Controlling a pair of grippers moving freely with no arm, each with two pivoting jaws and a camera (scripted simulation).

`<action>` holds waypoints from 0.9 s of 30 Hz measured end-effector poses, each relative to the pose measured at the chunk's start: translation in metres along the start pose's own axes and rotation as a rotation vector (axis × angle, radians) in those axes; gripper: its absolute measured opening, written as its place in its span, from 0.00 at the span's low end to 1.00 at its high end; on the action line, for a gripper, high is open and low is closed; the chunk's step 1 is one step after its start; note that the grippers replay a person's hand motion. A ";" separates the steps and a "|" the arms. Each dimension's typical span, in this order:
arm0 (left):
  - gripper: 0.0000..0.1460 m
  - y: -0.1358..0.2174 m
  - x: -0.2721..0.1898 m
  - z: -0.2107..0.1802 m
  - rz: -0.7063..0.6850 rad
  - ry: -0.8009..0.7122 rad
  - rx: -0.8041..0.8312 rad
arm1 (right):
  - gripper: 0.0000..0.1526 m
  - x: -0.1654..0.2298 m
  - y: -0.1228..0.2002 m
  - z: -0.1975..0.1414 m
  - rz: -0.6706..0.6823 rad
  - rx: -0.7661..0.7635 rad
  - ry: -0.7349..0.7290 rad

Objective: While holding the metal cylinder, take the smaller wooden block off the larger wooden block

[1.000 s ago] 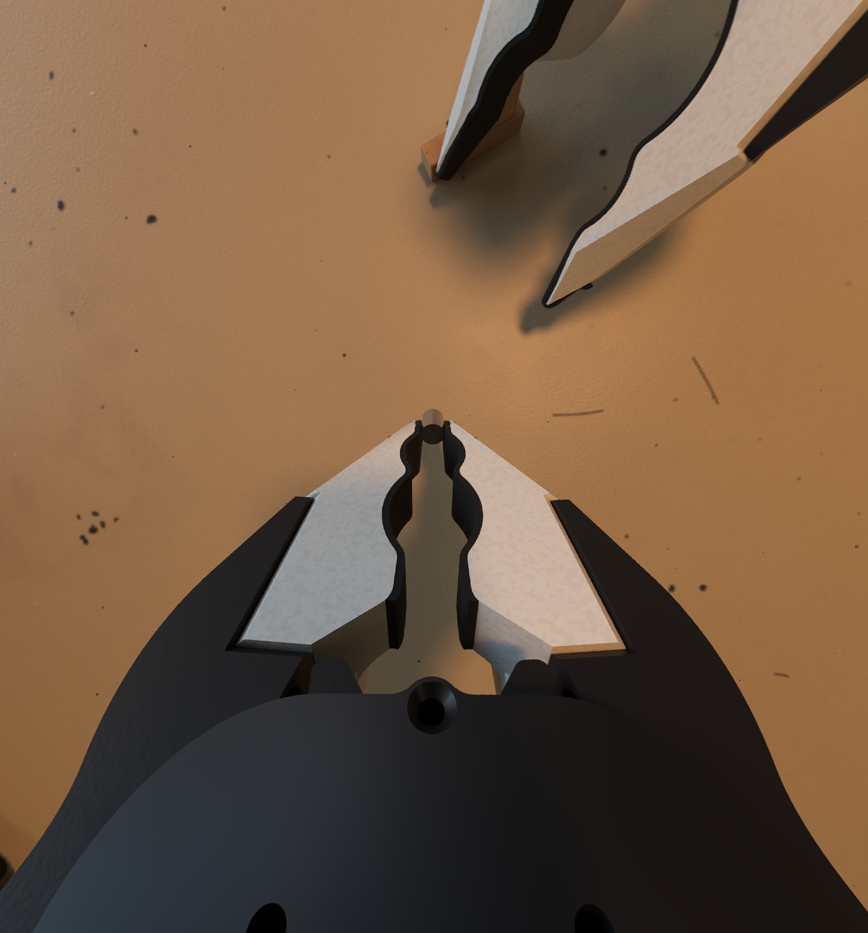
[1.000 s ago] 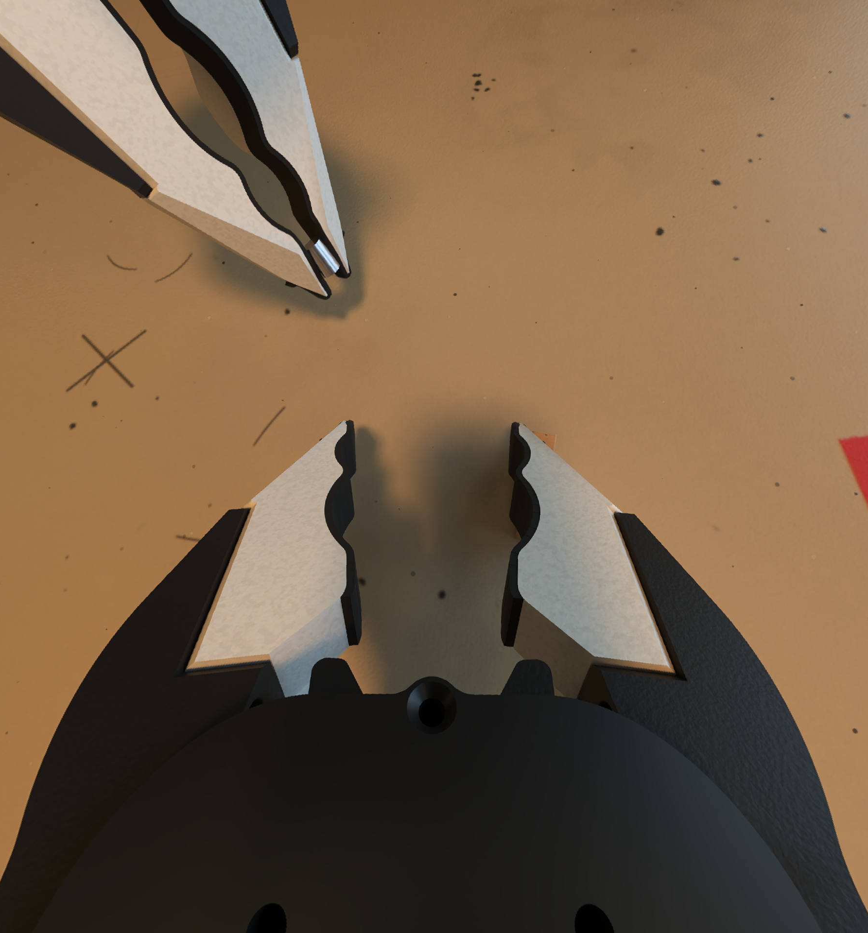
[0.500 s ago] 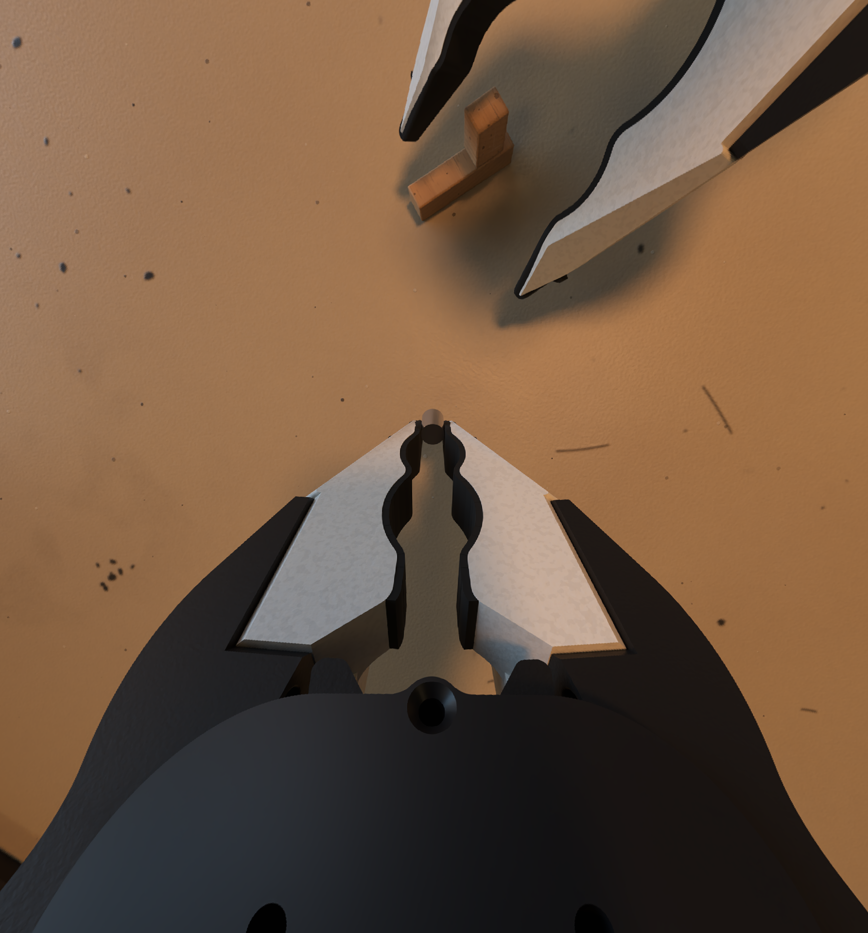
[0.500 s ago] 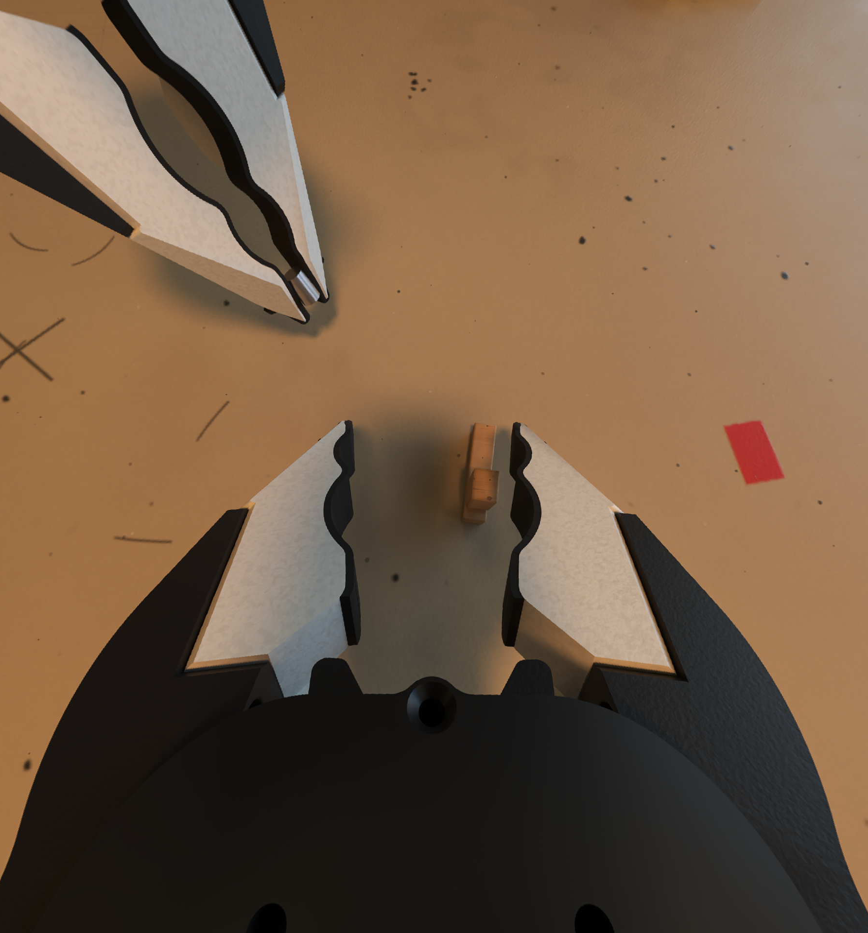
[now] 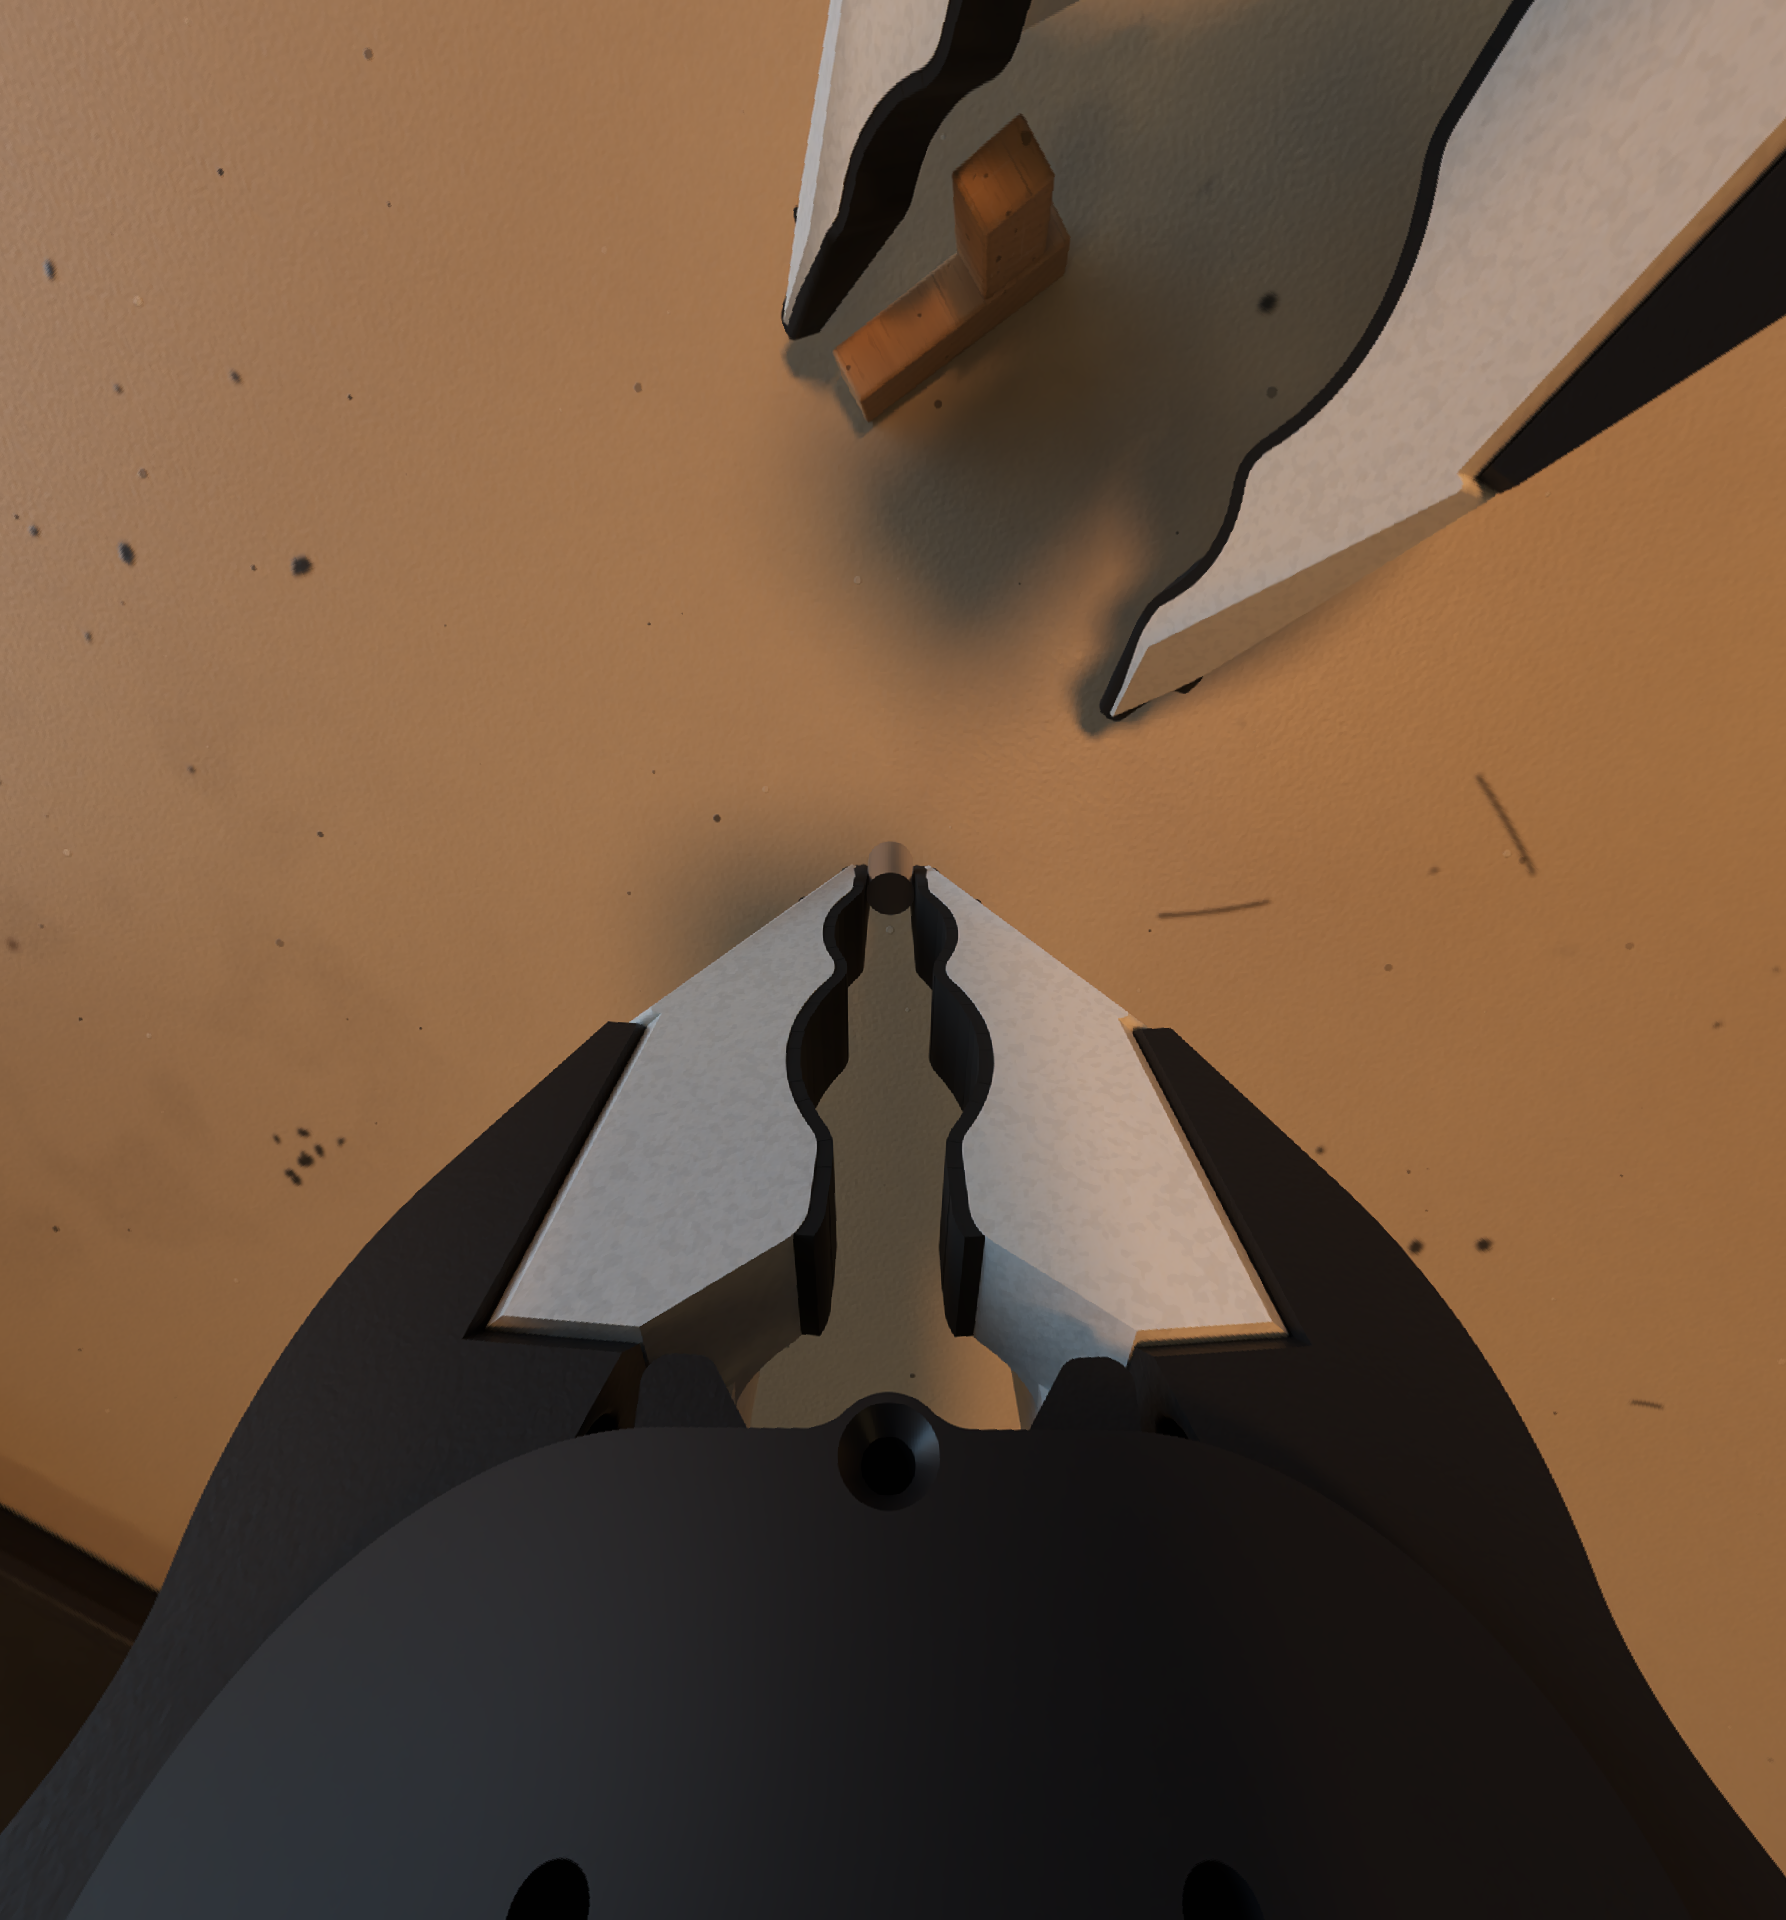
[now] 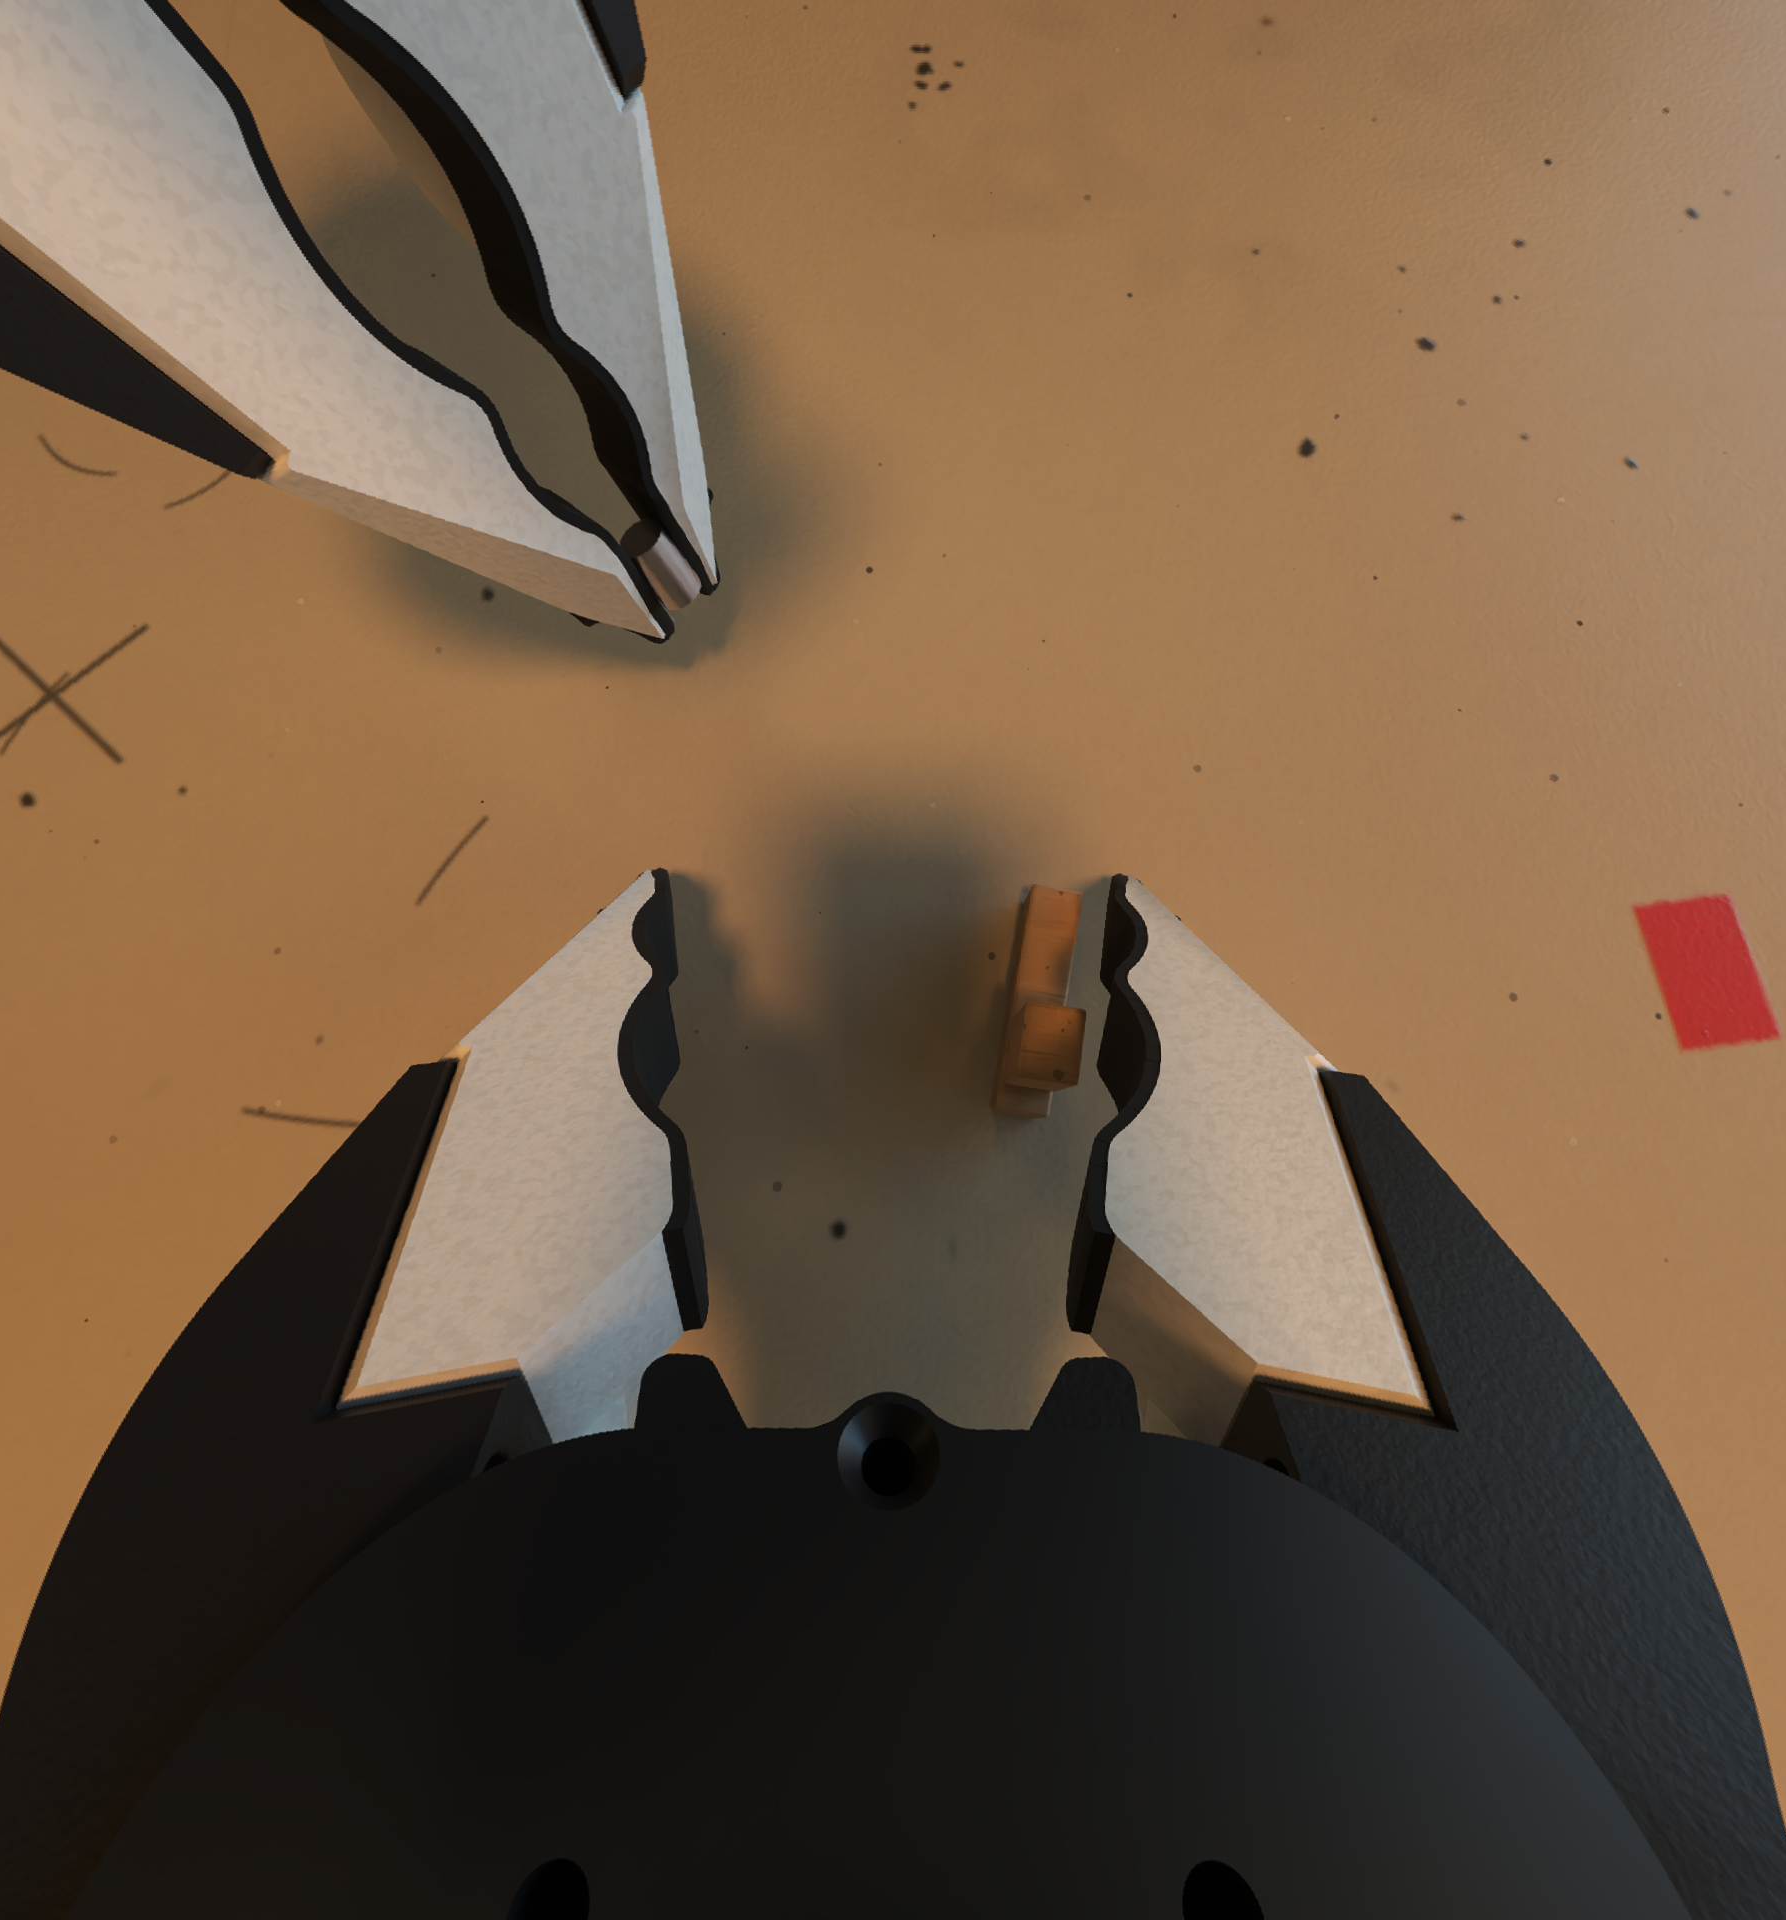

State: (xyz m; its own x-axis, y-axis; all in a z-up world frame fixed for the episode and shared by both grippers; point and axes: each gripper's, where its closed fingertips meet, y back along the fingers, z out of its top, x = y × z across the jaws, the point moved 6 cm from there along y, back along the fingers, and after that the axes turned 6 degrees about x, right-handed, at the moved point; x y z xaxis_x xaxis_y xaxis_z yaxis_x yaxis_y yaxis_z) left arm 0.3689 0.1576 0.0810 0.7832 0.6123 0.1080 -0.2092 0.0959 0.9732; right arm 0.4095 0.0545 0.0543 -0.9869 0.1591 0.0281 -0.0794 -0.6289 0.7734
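Since a second ago the right tool [image 6: 889, 883] has lifted, uncovering the wooden blocks between its wide-spread fingers. Smaller wooden block [image 6: 1050, 1042] stands upright on the larger wooden block [image 6: 1045, 935], which lies flat on the tabletop [image 6: 1284, 675], just beside the right-hand finger. Left tool [image 5: 889, 883] is clamped narrow on the metal cylinder [image 5: 889, 864] at its tips, far left of the blocks. Red patch [image 6: 1704, 971] lies well right.
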 end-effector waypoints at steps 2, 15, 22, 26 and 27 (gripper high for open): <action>0.05 0.000 0.000 0.002 0.002 -0.002 0.013 | 0.54 0.000 -0.001 0.001 0.003 -0.001 0.000; 0.05 -0.001 0.001 0.005 0.008 -0.021 0.105 | 0.54 0.001 -0.002 0.002 0.051 -0.026 -0.027; 0.05 -0.001 0.001 0.009 0.005 -0.036 0.136 | 0.54 -0.003 0.009 0.003 0.026 -0.050 -0.033; 0.05 -0.001 0.002 0.008 -0.002 -0.026 0.124 | 0.45 -0.012 0.019 -0.002 -0.025 -0.034 -0.063; 0.05 -0.001 0.001 0.008 -0.002 -0.024 0.122 | 0.41 -0.014 0.021 -0.003 -0.043 -0.034 -0.078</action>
State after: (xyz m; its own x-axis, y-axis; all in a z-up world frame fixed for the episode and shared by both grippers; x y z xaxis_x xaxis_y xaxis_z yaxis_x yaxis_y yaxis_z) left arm 0.3751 0.1518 0.0821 0.7975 0.5933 0.1091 -0.1358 0.0003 0.9907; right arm 0.4213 0.0368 0.0681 -0.9685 0.2450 0.0458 -0.1277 -0.6456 0.7529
